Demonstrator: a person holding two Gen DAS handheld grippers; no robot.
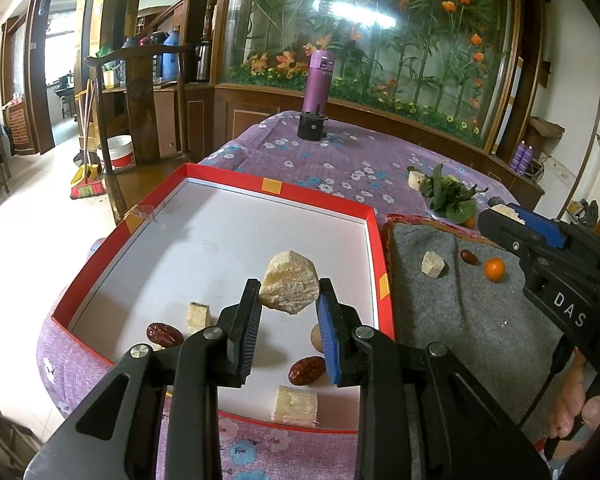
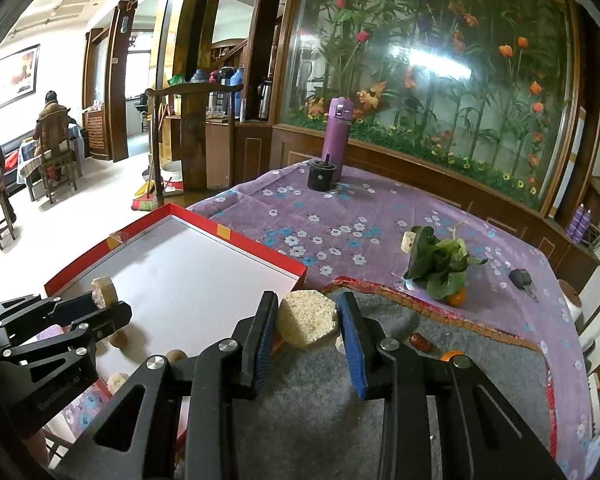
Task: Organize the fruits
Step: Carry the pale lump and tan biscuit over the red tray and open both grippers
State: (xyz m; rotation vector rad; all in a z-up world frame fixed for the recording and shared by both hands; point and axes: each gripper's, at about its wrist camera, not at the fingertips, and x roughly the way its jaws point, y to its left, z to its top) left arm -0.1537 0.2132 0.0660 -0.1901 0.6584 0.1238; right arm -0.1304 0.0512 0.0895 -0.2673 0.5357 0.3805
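Left gripper [image 1: 288, 308]: black angular linkage arms with silver round screws, one finger ribbed black, the other padded blue. Right gripper [image 2: 309, 322]: same black frame, blue pads on both fingers, white letters "DAS" along its side.

Readable lettering
White letters "DAS" stand on the right gripper [image 1: 504, 212] body, behind its fingers; nothing else legible.

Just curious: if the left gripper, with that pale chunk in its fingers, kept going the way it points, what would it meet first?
Probably the white floor of the red box, since the left gripper tilts downward over it; depth is uncertain.
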